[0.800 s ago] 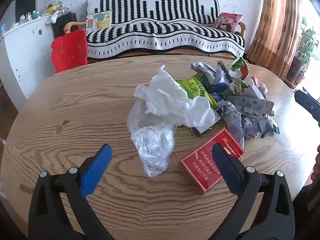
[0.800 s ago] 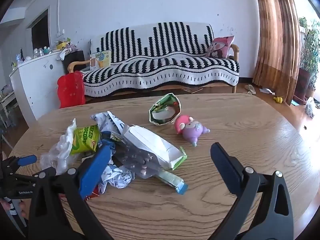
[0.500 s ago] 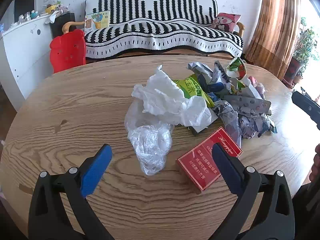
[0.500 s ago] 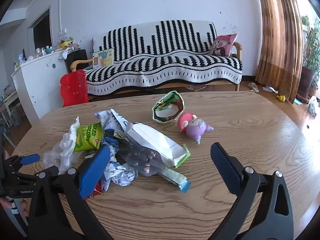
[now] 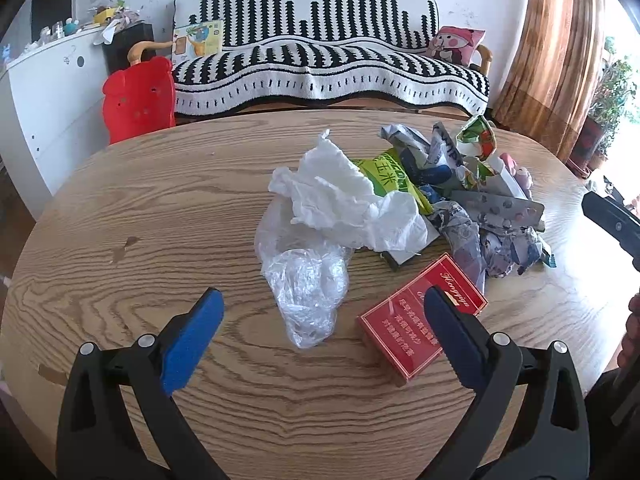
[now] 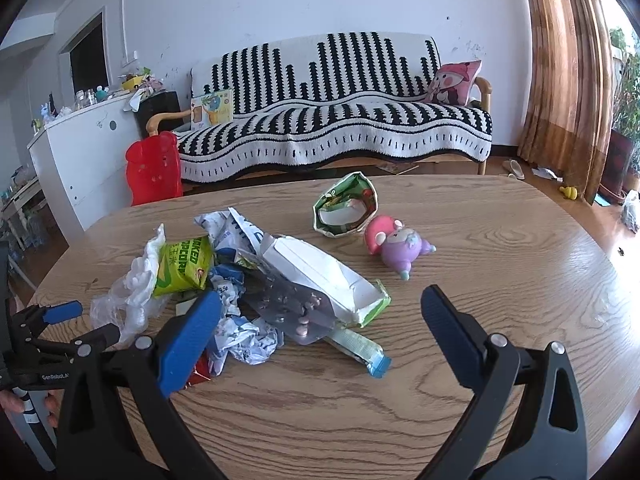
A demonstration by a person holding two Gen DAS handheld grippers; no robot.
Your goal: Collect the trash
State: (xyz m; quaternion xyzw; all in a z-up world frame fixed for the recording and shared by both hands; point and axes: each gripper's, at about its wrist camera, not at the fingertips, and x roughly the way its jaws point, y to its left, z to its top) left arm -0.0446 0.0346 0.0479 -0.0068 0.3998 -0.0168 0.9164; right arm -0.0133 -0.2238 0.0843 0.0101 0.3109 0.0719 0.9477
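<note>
A heap of trash lies on the round wooden table (image 5: 160,208). It holds a white tissue (image 5: 340,196), a clear plastic bag (image 5: 308,288), a red cigarette box (image 5: 416,324), a green popcorn bag (image 6: 184,266), a pill blister (image 6: 292,308), a white carton (image 6: 324,276) and crumpled paper (image 6: 244,336). My left gripper (image 5: 324,324) is open and empty, just short of the plastic bag and the red box. My right gripper (image 6: 320,320) is open and empty, near the blister and carton.
A pink and purple plush toy (image 6: 396,246) and an open green wrapper (image 6: 346,208) lie behind the heap. A striped sofa (image 6: 336,120), a red plastic chair (image 6: 154,168) and a white cabinet (image 6: 76,148) stand beyond the table. Curtains (image 6: 560,72) hang at right.
Both grippers have drifted slightly, so the heap sits a little differently in each view. Both stay open and empty, and the trash has not moved.
</note>
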